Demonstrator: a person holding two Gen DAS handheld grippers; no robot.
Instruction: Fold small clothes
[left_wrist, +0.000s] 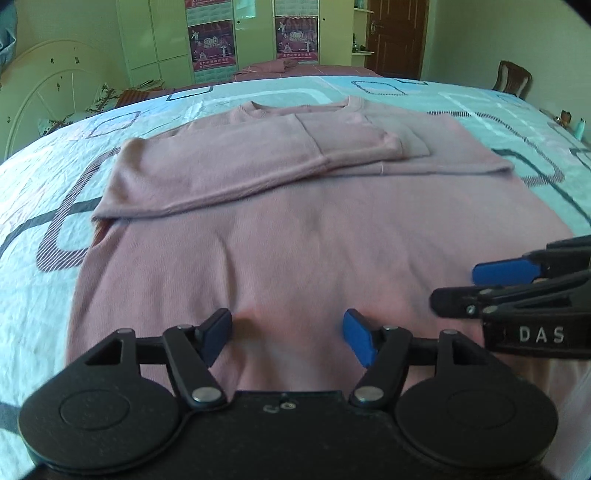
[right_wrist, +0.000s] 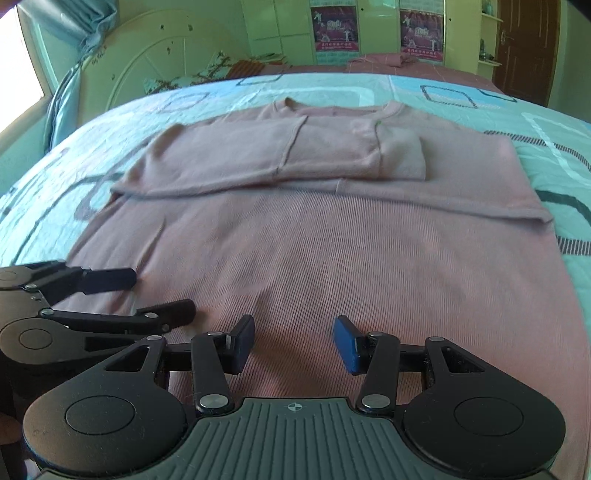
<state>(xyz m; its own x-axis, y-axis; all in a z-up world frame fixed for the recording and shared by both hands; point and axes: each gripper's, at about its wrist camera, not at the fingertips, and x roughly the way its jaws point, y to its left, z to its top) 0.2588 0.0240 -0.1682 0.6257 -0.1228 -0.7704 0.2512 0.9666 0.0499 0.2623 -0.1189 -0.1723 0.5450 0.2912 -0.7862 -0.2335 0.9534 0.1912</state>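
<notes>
Nearest to us in the left wrist view, our left gripper (left_wrist: 288, 338) hangs over the near part of the pink sweater (left_wrist: 295, 229), its two blue pads (left_wrist: 356, 341) spread apart with only bare knit showing between them; nothing is pinched. Just to its right we see our right gripper (left_wrist: 458, 288) reaching in from the edge of the picture, its fingers also parted and empty. From the right wrist view the same holds: our right gripper (right_wrist: 293, 343) is poised above the sweater's lower body with a clear gap between its pads, and our left gripper (right_wrist: 162, 291) lies close beside it on the left, jaws apart. We cannot tell whether any fingertip touches the cloth. Our sweater (right_wrist: 332, 240) lies flat on the bedspread (right_wrist: 554, 140), a light blue cover patterned with grey and white rectangles, its neckline at the far end. Both sleeves are folded inward across the chest, one overlapping the other, so that the cuff (right_wrist: 402, 158) rests near the middle right. Beyond the bed we see a white headboard (right_wrist: 147, 59), a wardrobe with posters (right_wrist: 334, 27) and a brown door (right_wrist: 524, 48).
</notes>
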